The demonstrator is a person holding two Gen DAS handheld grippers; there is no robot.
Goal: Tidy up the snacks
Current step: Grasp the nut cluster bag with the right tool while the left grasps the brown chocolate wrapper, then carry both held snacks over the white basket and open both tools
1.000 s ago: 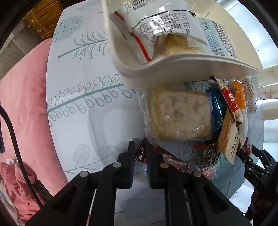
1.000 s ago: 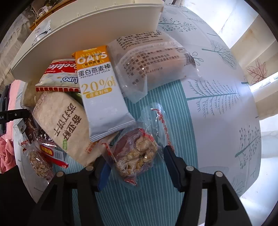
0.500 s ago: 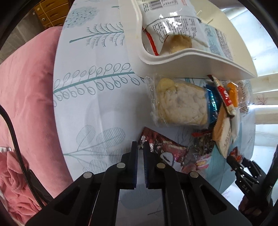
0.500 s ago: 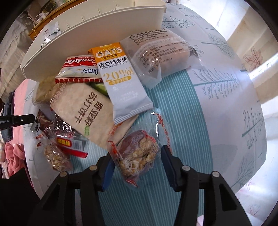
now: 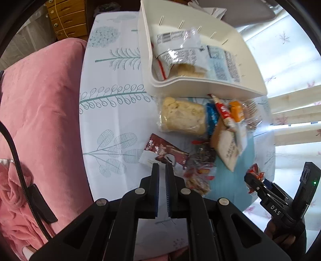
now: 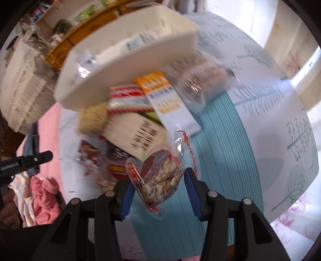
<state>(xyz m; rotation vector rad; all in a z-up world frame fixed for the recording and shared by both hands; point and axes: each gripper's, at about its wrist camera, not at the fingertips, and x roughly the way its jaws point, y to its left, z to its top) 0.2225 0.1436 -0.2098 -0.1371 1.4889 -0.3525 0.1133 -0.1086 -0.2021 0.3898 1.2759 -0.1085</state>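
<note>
A pile of snack packs lies on the table in front of a white bin (image 5: 200,88) that holds several packs. My left gripper (image 5: 162,167) is shut and empty, just short of a dark red bar (image 5: 166,154). My right gripper (image 6: 158,178) is shut on a clear nut-and-date pack (image 6: 160,176), lifted above the teal cloth; it also shows at the right in the left wrist view (image 5: 254,176). A rice-cake pack (image 5: 182,118), an orange oat bar (image 6: 166,96) and a beige cracker pack (image 6: 138,132) lie in the pile.
A pink sofa (image 5: 40,112) borders the table on the left. A wooden drawer unit (image 5: 68,18) stands behind. The white bin (image 6: 128,66) takes the far side of the table. A curtained window (image 5: 291,80) is at the right.
My left gripper has pulled back from the dark red bar and risen. My right gripper has closed on the nut pack and lifted it off the table.
</note>
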